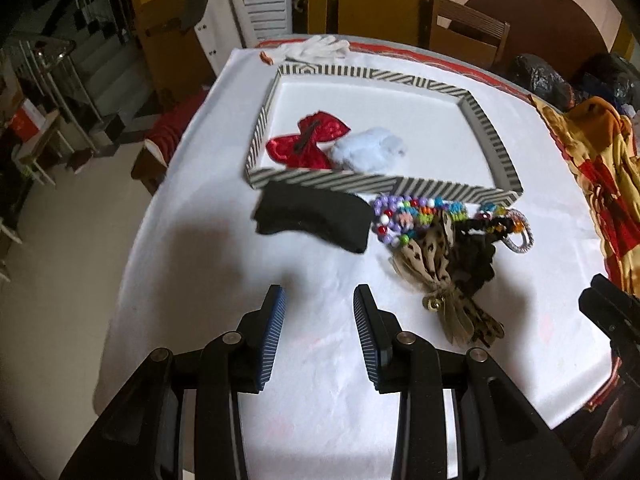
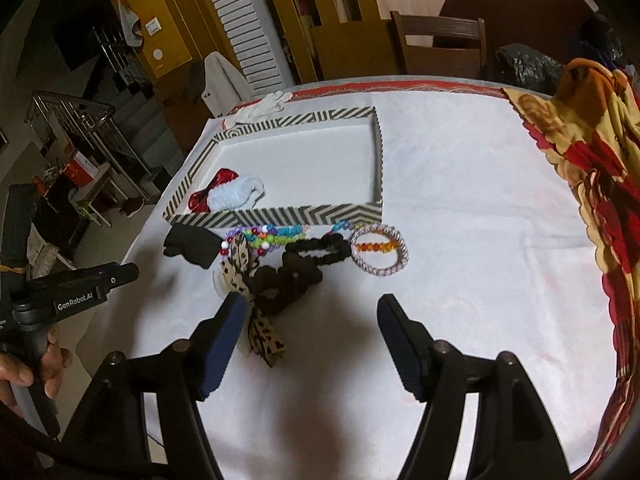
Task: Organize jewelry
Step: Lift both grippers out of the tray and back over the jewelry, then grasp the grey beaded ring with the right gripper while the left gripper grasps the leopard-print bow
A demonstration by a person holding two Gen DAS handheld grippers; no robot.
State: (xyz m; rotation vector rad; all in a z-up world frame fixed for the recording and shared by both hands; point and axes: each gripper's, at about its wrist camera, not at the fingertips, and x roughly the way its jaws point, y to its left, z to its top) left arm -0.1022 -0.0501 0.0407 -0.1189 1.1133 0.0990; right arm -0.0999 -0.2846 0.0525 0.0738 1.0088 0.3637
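A striped tray (image 1: 360, 183) (image 2: 280, 216) on the white tablecloth holds a red bow (image 1: 306, 140) (image 2: 218, 184) and a pale blue scrunchie (image 1: 366, 150) (image 2: 236, 194). In front of it lie a black cloth piece (image 1: 312, 220) (image 2: 188, 246), a colourful bead bracelet (image 1: 404, 216) (image 2: 264, 236), a leopard-print bow (image 1: 440, 276) (image 2: 248, 280), dark scrunchies (image 1: 476, 256) (image 2: 304, 264) and a beaded bangle (image 2: 380, 250). My left gripper (image 1: 320, 300) hovers open before the black cloth, nothing between its fingers. My right gripper (image 2: 310, 308) is open near the leopard bow.
White gloves (image 1: 316, 48) (image 2: 260, 106) lie past the tray. A patterned blanket (image 1: 600, 168) (image 2: 592, 160) covers the table's right side. Chairs stand behind the table. A hand holds the left gripper's handle (image 2: 36, 344) at the left table edge.
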